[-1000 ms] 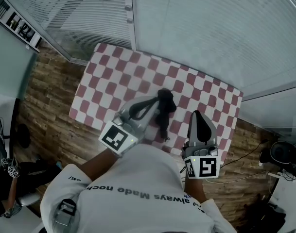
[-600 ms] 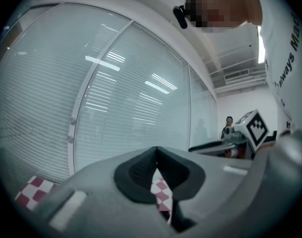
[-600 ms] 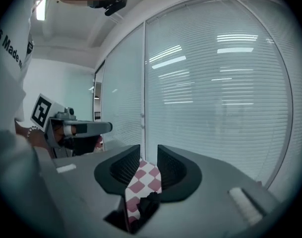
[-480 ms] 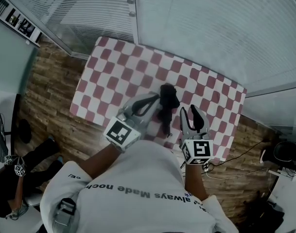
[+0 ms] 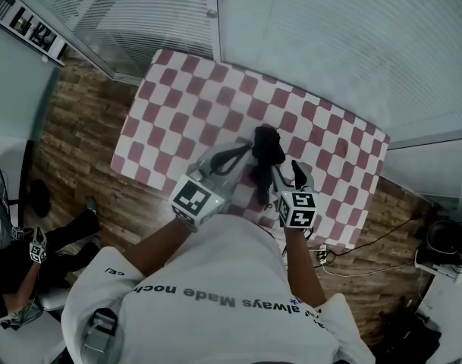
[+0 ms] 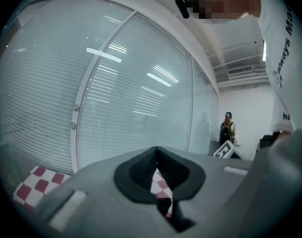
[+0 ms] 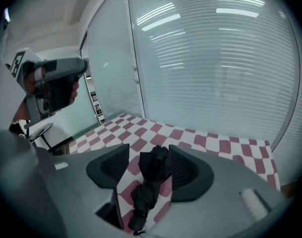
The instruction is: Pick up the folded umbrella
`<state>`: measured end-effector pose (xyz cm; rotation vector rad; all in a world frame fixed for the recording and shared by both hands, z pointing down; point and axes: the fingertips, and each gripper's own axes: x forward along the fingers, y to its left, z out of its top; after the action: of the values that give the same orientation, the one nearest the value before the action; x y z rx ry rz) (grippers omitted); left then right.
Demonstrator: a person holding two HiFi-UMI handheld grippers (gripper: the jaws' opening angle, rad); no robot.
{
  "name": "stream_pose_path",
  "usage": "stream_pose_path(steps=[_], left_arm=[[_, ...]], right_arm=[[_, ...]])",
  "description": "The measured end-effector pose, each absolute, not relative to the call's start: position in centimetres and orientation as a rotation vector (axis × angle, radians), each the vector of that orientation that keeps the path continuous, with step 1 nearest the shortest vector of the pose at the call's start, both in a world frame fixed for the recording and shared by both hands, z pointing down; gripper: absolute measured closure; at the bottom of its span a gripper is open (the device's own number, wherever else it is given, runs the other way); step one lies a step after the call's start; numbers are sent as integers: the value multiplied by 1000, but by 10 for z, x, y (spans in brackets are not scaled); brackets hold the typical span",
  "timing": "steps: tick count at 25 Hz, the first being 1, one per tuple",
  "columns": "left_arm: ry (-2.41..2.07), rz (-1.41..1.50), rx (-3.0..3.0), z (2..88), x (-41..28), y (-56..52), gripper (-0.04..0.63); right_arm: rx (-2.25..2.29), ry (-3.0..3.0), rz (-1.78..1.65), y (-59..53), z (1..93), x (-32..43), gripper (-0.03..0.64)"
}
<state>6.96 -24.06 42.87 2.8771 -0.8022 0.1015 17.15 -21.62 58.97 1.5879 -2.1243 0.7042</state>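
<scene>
Table (image 5: 177, 105), red-white check cloth, fills middle of head view. Folded umbrella (image 5: 265, 149), black, lies flat on cloth toward near right part, narrow end toward person.

Right claw (image 5: 286, 174) tilted down over it, jaws opening, umbrella between them, pads not pressing. Left claw (image 5: 244, 155) jaws together, empty, tip just beside umbrella's far end.

Judgement: approach made; grasp and lift not yet done.

Around: blind-covered glass wall (image 5: 329, 44) behind table, wood floor (image 5: 71, 142), second person (image 5: 18, 279) low left, well apart. Nothing blocks umbrella; left claw close by could crowd the grasp.
</scene>
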Motion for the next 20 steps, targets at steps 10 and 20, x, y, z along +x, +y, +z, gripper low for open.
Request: stream_pose_path(steps=[10,20], left_arm=[[-812,163,2840,453,61,-247,592],[-820,220,2800,473,52,-249,592]], right_arm=[[1474,-2003,910,-225,690,163,307],[1425,-1899,1046,-241,760,161,253]])
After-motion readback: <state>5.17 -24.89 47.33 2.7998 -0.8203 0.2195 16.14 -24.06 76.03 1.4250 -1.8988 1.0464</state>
